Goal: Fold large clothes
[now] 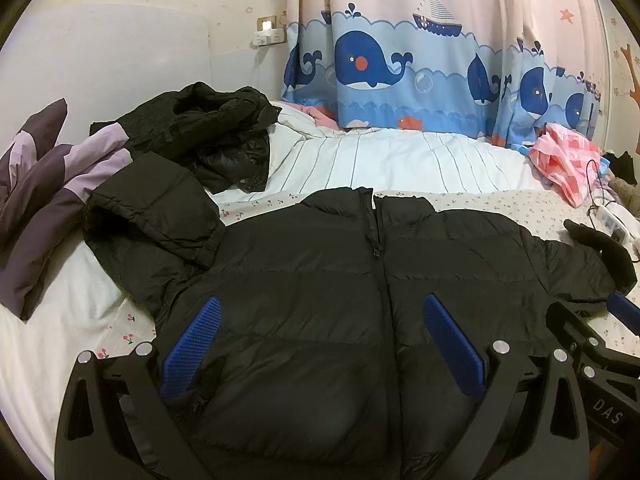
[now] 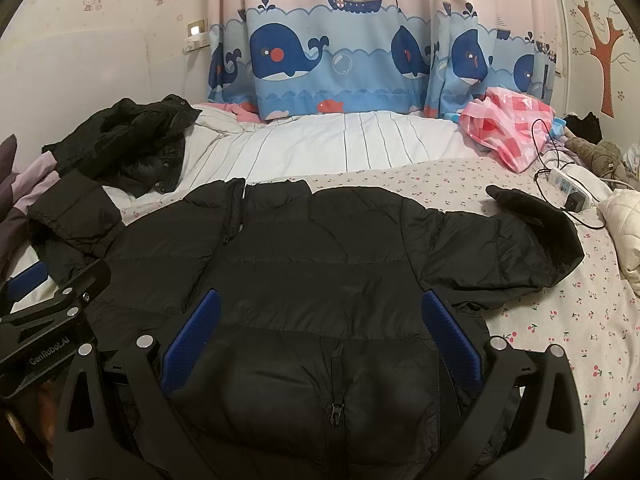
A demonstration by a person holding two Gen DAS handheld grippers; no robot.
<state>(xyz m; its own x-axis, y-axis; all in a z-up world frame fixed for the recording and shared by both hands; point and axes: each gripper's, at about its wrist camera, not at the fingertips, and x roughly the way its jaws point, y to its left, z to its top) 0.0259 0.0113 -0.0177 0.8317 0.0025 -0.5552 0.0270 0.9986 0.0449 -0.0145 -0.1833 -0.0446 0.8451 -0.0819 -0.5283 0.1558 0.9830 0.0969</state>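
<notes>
A black puffer jacket [image 1: 340, 280] lies front-up and zipped on the bed, collar toward the curtain; it also shows in the right wrist view [image 2: 320, 272]. Its left sleeve [image 1: 152, 208] is folded in over the shoulder; its right sleeve [image 2: 520, 232] stretches out to the right. My left gripper [image 1: 320, 340] is open, blue pads spread wide over the jacket's lower left front. My right gripper [image 2: 320, 340] is open above the jacket's hem and zipper pull [image 2: 335, 408]. Neither holds anything.
A second black jacket [image 1: 208, 136] is crumpled at the back left beside purple bedding [image 1: 36, 200]. A pink checked bag [image 2: 508, 128], a power strip with cable [image 2: 568, 184] and a cream quilted item [image 2: 624, 220] lie at the right. The whale curtain [image 2: 320, 52] hangs behind.
</notes>
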